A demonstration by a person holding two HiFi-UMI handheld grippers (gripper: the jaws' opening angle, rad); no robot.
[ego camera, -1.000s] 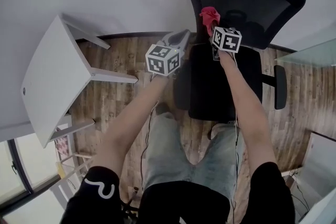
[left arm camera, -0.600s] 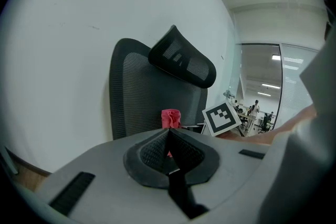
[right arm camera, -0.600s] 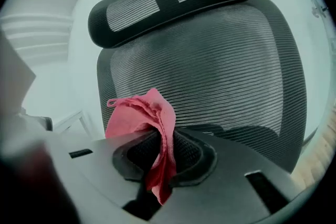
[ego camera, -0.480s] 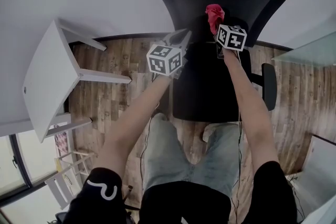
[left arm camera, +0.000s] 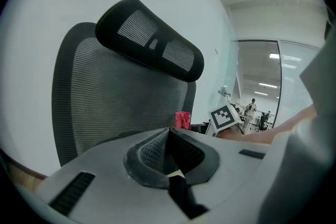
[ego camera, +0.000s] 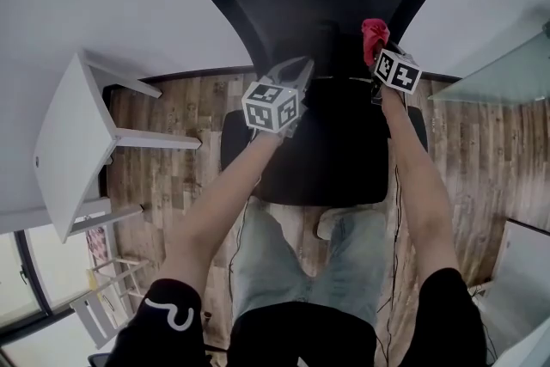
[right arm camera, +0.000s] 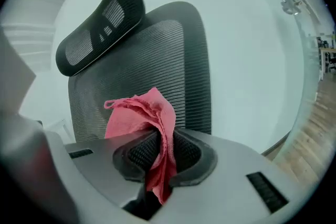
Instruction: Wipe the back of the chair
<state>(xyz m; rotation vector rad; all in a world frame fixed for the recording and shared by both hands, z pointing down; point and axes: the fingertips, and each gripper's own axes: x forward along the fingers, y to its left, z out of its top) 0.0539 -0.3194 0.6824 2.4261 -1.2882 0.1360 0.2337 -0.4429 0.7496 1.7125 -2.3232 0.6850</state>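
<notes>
Fingers of the right gripper [right arm camera: 157, 152] press together on a crumpled pink cloth [right arm camera: 140, 115]. They catch only a narrow fold, while most of the fabric bunches loosely above the jaws. The cloth sits just in front of the black mesh backrest [right arm camera: 157, 50] of an office chair, near its right edge and below the headrest [right arm camera: 100, 16]; whether it touches the mesh cannot be told. The left gripper [left arm camera: 169, 153] has its fingers closed on nothing and hovers near the backrest, apart from it and above the seat [ego camera: 331, 159]. Several things could go wrong from here. The thin pinch may let the cloth drag out of the jaws once it rubs the textured mesh. The hard jaw tips, not the fabric, may scrape the mesh if pressed in squarely. The chair may also swivel or roll on the wood floor [ego camera: 172, 159] under a push, because nothing braces it.
</notes>
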